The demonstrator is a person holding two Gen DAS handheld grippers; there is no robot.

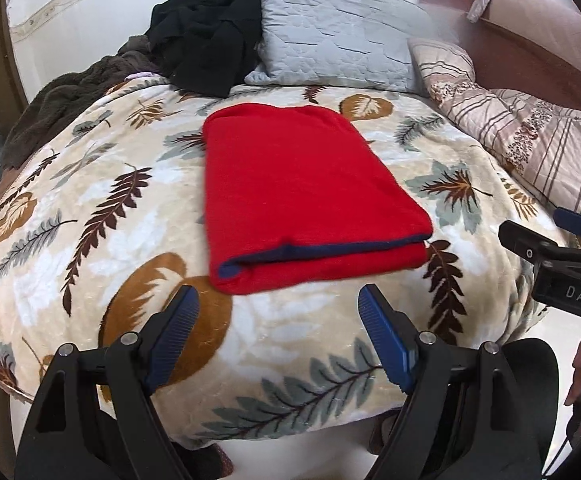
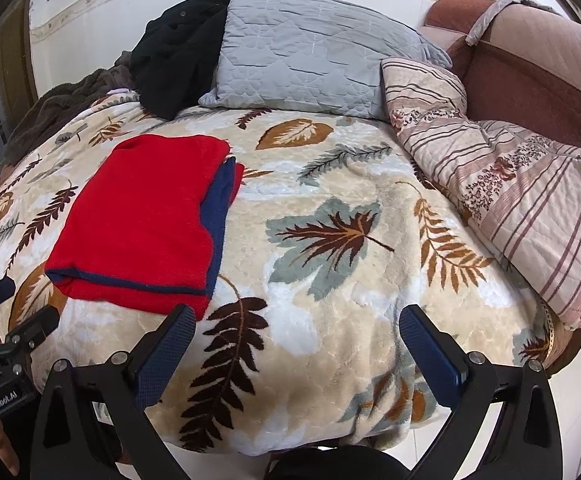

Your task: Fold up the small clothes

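Observation:
A red garment with dark blue trim (image 1: 306, 192) lies folded into a flat rectangle on the leaf-patterned blanket (image 1: 90, 208); it also shows in the right wrist view (image 2: 142, 220), left of centre. My left gripper (image 1: 278, 300) is open and empty, just in front of the garment's near edge. My right gripper (image 2: 298, 320) is open and empty, to the right of the garment's near corner. The right gripper shows at the right edge of the left wrist view (image 1: 538, 236), apart from the garment. The left gripper shows at the left edge of the right wrist view (image 2: 14, 304).
A black garment (image 1: 210, 28) is heaped at the back next to a grey quilted pillow (image 1: 338, 32). A striped floral quilt (image 2: 510, 192) lies along the right. A brown fleece blanket (image 1: 62, 100) lies back left. A brown headboard (image 2: 538, 68) stands at right.

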